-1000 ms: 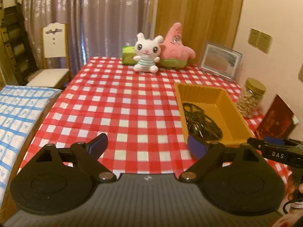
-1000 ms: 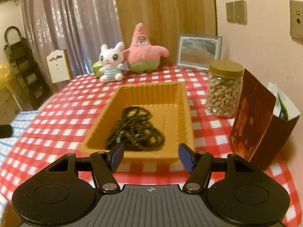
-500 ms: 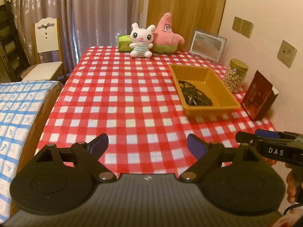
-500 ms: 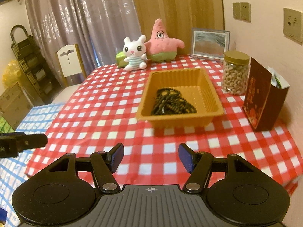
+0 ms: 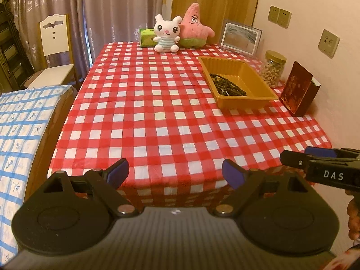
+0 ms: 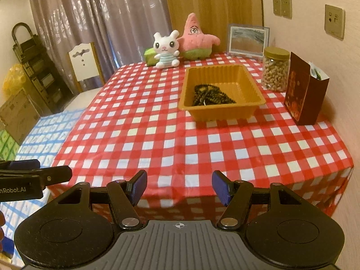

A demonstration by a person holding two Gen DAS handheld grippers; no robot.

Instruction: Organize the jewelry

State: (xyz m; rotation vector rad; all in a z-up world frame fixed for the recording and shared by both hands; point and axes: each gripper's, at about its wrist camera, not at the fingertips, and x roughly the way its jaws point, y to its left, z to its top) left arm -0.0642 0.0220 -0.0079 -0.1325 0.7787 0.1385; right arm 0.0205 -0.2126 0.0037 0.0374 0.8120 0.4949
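An orange plastic tray point(image 5: 265, 90) point(image 6: 252, 83) sits on the right side of the red checked table. A pile of dark bead necklaces point(image 5: 227, 86) point(image 6: 210, 95) lies inside it. My left gripper point(image 5: 175, 172) is open and empty, off the table's near edge. My right gripper point(image 6: 178, 184) is open and empty, also off the near edge, facing the tray from a distance. Each gripper shows side-on in the other's view, the right one point(image 5: 315, 157) and the left one point(image 6: 33, 171).
A white bunny plush point(image 5: 166, 33), a pink starfish plush point(image 5: 194, 24), a green box point(image 5: 146, 37) and a picture frame point(image 5: 239, 37) stand at the far end. A nut jar point(image 5: 273, 68) and a dark red box point(image 5: 297, 91) stand right of the tray. A chair point(image 5: 54, 51) and a blue checked surface point(image 5: 20, 121) are at left.
Both grippers have pulled back and up from the tray to beyond the table's near edge. Both stayed open and empty. The necklaces stay in the tray.
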